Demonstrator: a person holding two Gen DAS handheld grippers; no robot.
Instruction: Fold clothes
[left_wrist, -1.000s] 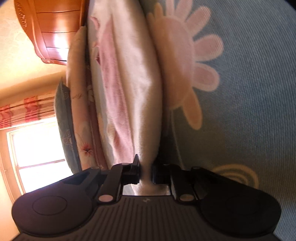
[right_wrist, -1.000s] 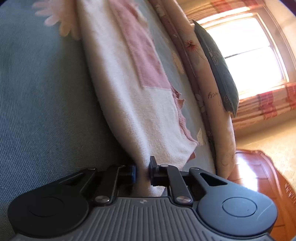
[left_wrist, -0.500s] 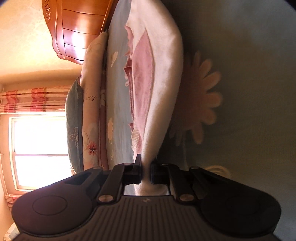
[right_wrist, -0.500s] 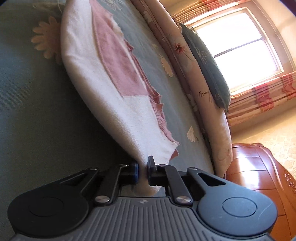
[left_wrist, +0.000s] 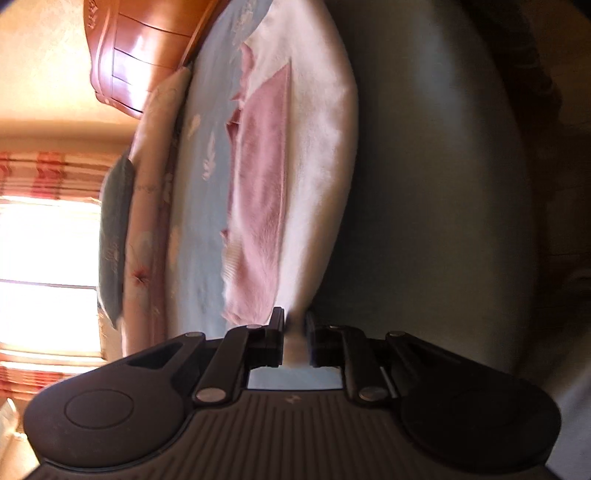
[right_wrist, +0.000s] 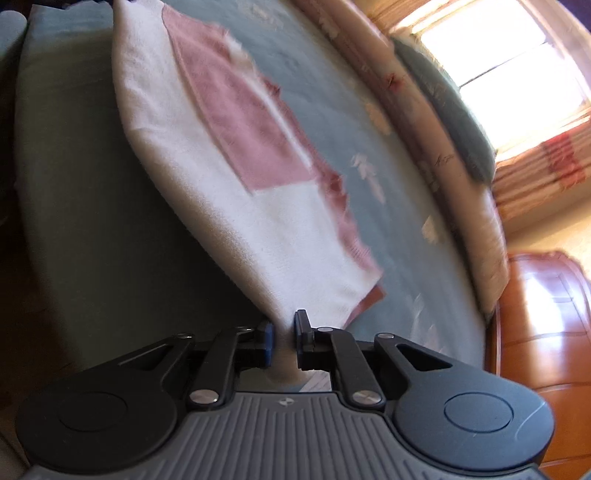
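A white and pink knitted garment hangs stretched between both grippers above a blue bedspread. My left gripper is shut on one white corner of it. The same garment runs up and left in the right wrist view, with a pink panel over white cloth and a frayed pink edge. My right gripper is shut on its other white corner. Both views are tilted and blurred by motion.
The bedspread carries pale flower prints. Long floral pillows and a dark green cushion lie along its far side. A wooden headboard stands at the right; its other end shows at top left. A bright window with striped curtains lies beyond.
Both grippers have lifted and drawn back with the garment, which now hangs higher and further from the bedspread. The big flower print has left the left wrist view. More of the bed shows.
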